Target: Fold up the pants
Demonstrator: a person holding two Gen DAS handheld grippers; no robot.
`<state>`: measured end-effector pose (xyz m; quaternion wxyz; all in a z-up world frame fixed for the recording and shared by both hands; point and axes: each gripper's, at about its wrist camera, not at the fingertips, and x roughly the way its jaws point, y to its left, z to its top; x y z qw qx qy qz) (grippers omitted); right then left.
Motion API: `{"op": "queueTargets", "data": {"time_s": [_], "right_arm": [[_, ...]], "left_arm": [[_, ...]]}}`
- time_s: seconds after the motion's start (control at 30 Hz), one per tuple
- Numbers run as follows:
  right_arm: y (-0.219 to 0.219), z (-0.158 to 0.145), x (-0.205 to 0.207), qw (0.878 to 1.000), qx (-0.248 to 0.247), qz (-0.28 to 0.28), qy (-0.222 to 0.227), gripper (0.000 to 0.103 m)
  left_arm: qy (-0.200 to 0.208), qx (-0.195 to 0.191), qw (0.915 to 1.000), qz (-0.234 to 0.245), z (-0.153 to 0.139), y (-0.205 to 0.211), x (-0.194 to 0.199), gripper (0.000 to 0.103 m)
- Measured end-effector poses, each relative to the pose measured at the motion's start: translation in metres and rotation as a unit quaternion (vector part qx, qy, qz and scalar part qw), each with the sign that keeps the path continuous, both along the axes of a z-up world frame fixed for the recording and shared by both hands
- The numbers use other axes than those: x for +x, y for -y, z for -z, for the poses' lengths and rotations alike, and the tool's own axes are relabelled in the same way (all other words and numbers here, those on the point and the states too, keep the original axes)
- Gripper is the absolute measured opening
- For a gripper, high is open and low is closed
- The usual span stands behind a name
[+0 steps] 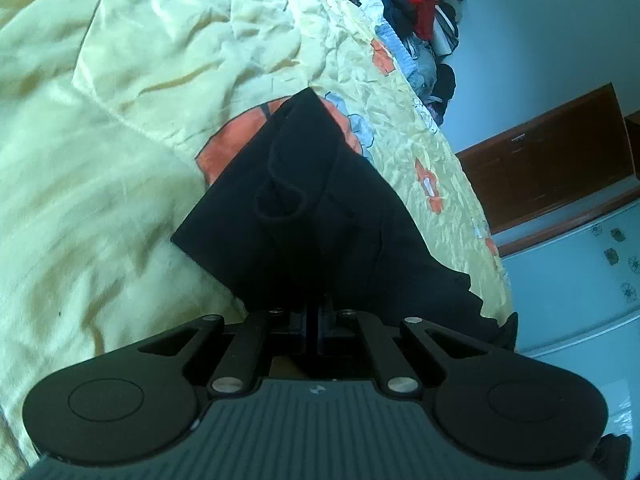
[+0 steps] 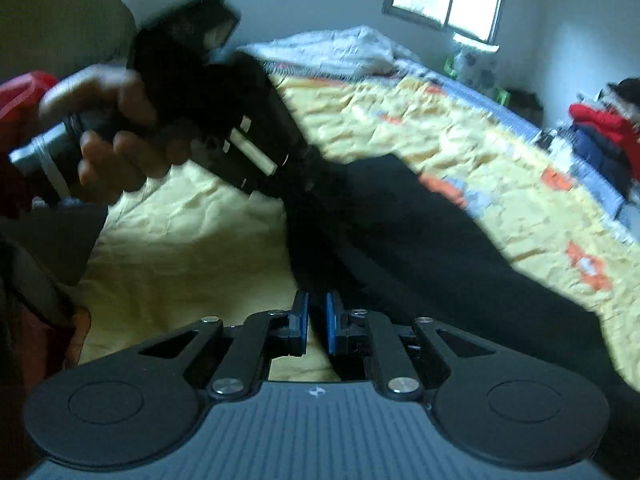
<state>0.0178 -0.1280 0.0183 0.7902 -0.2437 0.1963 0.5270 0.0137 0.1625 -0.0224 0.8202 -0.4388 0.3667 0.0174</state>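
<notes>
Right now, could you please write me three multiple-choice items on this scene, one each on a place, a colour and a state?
1. Where do the black pants lie?
A. on the yellow bedspread
B. on a chair
C. on the floor

2. What colour are the pads of the right gripper?
A. red
B. blue
C. white

3. How is the left gripper?
A. wide open over bare bedspread
B. out of sight
C. shut on the pants

Answers:
1 A, dark cloth spreads over the yellow bedspread.
2 B, blue strips line both fingers.
3 C, its fingers meet under the black cloth's edge.
</notes>
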Motion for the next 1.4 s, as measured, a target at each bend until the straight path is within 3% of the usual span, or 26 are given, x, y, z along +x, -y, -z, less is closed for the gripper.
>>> {"op": "queueTargets", "data": {"time_s": [0.07,0.17,0.2,0.23,0.27,0.3,0.4,0.47,0.53,0.67,0.83,1.07,1.1,1.13,1.27,1.33,1.4], "right_arm": [[0.012,-0.01,0.007,0.998,0.004,0.049,0.034,0.01],[0.019,-0.01,0.01,0.988,-0.06,0.082,0.12,0.021],[0.021,-0.007,0.01,0.981,-0.091,0.076,0.151,0.037],[0.022,-0.003,0.01,0.977,-0.112,0.063,0.168,0.062],[0.022,0.0,0.009,0.975,-0.128,0.044,0.178,0.073],[0.023,0.003,0.009,0.973,-0.138,0.017,0.182,0.077],[0.019,0.008,0.018,0.974,-0.155,0.006,0.166,0.075],[0.018,0.011,0.026,0.974,-0.162,0.01,0.161,0.059],[0.02,0.01,0.038,0.975,-0.166,0.031,0.146,0.034],[0.027,0.018,0.046,0.973,-0.174,0.052,0.14,0.009],[0.031,0.021,0.021,0.975,-0.182,0.037,0.124,0.005],[0.045,0.012,-0.01,0.988,-0.146,0.012,0.038,0.005],[0.044,0.016,-0.007,0.989,-0.147,0.015,0.031,0.005],[0.043,0.019,-0.005,0.99,-0.14,0.021,0.026,0.005],[0.053,0.014,0.001,0.993,-0.11,0.035,-0.008,0.008],[0.065,0.006,-0.003,0.995,-0.089,0.035,-0.019,0.009],[0.088,-0.008,-0.002,0.997,-0.035,0.057,-0.051,0.01]], "left_arm": [[0.006,0.004,1.0,-0.002,-0.003,0.001,-0.001,0.004],[0.016,0.021,0.9997,0.003,-0.009,0.006,-0.002,0.004],[0.017,0.026,0.9995,0.005,-0.011,0.007,-0.003,0.004],[0.019,0.029,0.9994,0.006,-0.011,0.009,-0.003,0.004],[0.02,0.031,0.9993,0.007,-0.012,0.01,-0.004,0.004],[0.021,0.033,0.9992,0.007,-0.012,0.01,-0.004,0.004],[0.02,0.032,0.9993,0.003,-0.011,0.011,-0.006,0.004],[0.022,0.031,0.9993,0.002,-0.012,0.011,-0.007,0.004],[0.024,0.032,0.9992,0.001,-0.013,0.011,-0.007,0.004],[0.026,0.03,0.9992,-0.002,-0.012,0.01,-0.008,0.004],[0.023,0.021,0.9994,-0.012,-0.014,0.003,-0.016,0.004],[-0.004,0.021,0.9997,-0.007,-0.004,-0.004,-0.015,0.005],[-0.009,0.017,0.9998,-0.006,-0.001,-0.004,-0.013,0.007],[-0.01,0.017,0.9998,-0.007,-0.001,-0.004,-0.014,0.017],[-0.017,0.012,0.9998,-0.003,-0.013,-0.009,-0.02,0.023],[-0.01,0.041,0.9991,-0.002,-0.028,-0.009,-0.027,0.023],[0.003,0.074,0.9973,-0.005,-0.042,-0.004,-0.032,0.023]]}}
